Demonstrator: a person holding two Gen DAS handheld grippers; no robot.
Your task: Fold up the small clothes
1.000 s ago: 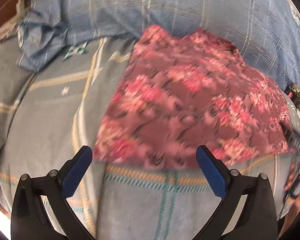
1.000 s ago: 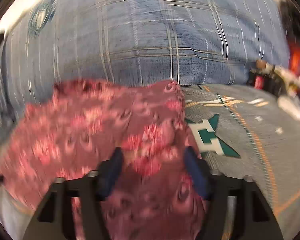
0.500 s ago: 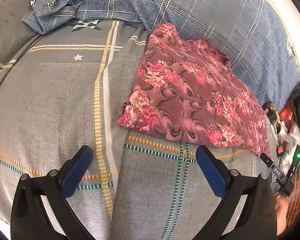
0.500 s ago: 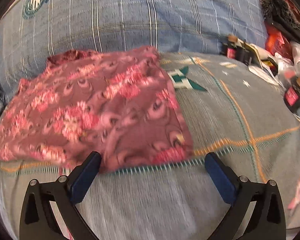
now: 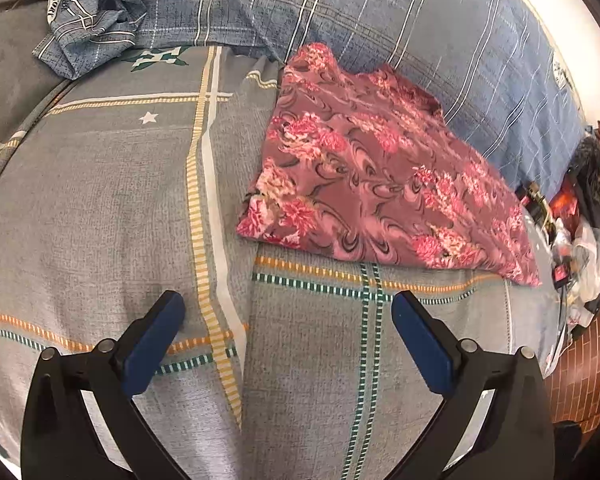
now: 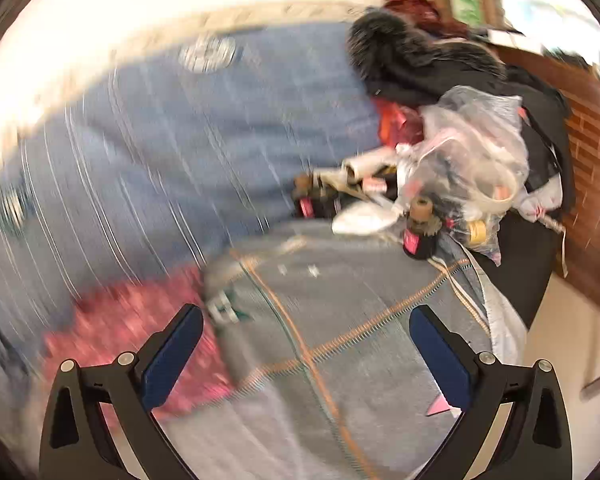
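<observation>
A folded maroon garment with pink flowers (image 5: 380, 184) lies flat on the grey checked bedsheet (image 5: 100, 208), against a blue plaid pillow. My left gripper (image 5: 286, 312) is open and empty, held back from the garment's near edge. My right gripper (image 6: 306, 328) is open and empty; in its blurred view the garment (image 6: 140, 328) sits at the lower left, beside the left finger.
A blue plaid pillow (image 5: 420, 28) runs along the back. A crumpled blue cloth (image 5: 84, 28) lies at the far left. A clutter of plastic bags, bottles and dark clothes (image 6: 452, 168) sits at the bed's right edge, by a brick wall (image 6: 588, 184).
My right gripper has let go of the garment, opened, and swung right towards the clutter. My left gripper has pulled back from the garment, which now lies folded and still.
</observation>
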